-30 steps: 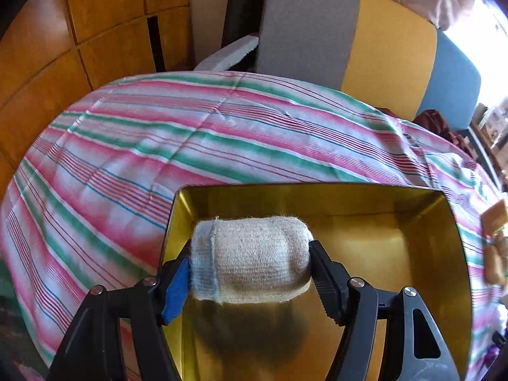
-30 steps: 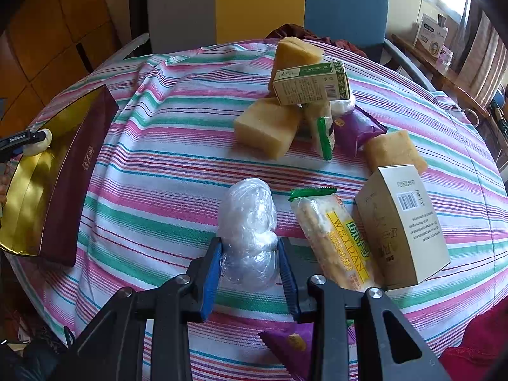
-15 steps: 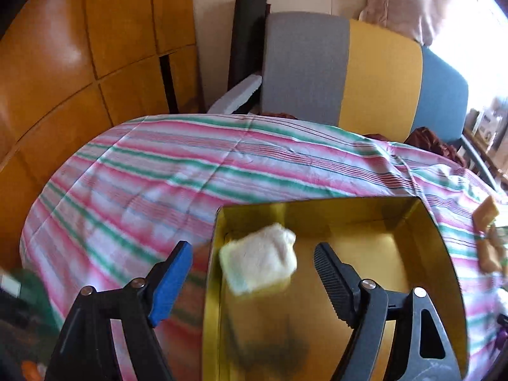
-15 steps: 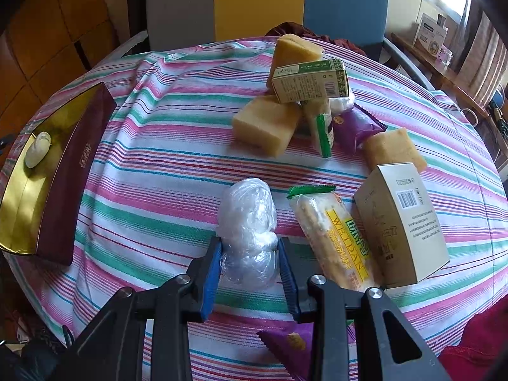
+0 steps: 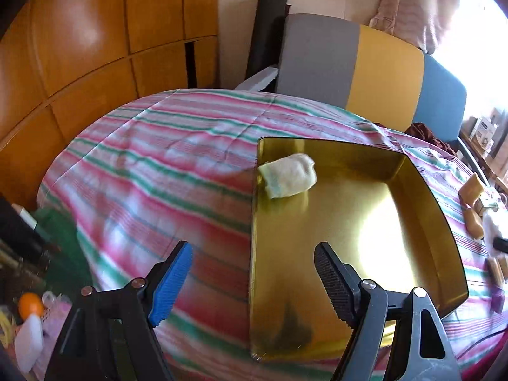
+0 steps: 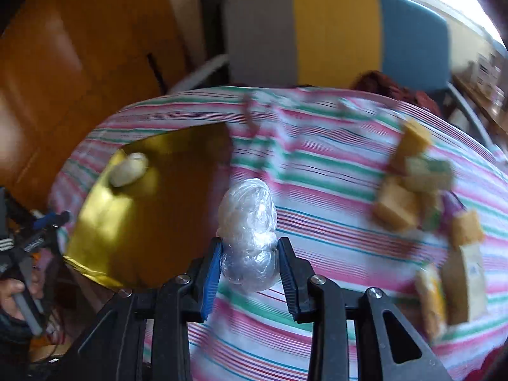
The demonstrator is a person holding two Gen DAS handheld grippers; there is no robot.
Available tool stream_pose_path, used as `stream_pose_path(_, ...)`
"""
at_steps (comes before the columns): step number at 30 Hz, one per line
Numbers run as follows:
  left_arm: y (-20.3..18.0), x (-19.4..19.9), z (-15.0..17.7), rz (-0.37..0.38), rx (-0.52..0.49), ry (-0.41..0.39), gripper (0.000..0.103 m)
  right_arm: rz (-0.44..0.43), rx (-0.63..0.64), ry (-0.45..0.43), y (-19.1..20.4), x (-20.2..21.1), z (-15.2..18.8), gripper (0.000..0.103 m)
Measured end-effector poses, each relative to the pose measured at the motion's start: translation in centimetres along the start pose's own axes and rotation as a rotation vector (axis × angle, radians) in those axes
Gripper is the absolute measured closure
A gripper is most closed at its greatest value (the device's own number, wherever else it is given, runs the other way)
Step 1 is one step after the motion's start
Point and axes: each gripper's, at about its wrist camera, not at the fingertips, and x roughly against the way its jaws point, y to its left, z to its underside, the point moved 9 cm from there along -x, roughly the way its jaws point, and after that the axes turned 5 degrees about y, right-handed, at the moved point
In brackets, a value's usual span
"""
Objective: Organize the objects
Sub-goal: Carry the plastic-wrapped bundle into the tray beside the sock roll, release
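Right wrist view shows the right gripper [image 6: 247, 265] pinching a plastic bundle [image 6: 249, 235] between its pads, lifted off the cloth [image 6: 317, 171], with the tray [image 6: 152, 209] ahead and to its left. To do this carry well, I would keep the squeeze steady, since crinkly film is slick and the soft lump could slide out, and bring it over the tray wall before lowering, letting go only close above the floor and beside the roll [image 6: 128, 170]. Left wrist view shows the left gripper [image 5: 254, 281] spread and empty, its jaws straddling the tray's near left wall; the roll [image 5: 289, 176] lies ahead in the far corner. It looks knitted, cream and cylindrical. The tray [image 5: 422, 197] is shallow, rectangular, mirror-gold inside and glaring. Blocky yellow pieces [image 6: 397, 209] and cartons sit to the right gripper's right, blurred.
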Motion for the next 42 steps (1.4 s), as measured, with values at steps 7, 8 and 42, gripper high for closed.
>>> stream_pose_path(7,2.4,0.9,0.7,-0.018,0.033,-0.005,0.023,-0.154,0.207,0.132,13.8,-6.0,-3.0,0.069)
stream_pose_path(8,2.8,1.0,0.7,-0.018,0.043,-0.007,0.023,-0.156,0.227,0.159,15.2,-7.1,-3.1,0.069)
stream_pose_path(42,1.8,2.3,0.6,-0.020,0.017,-0.055,0.022,-0.129,0.108,0.102,15.6,-9.4,-2.0,0.054)
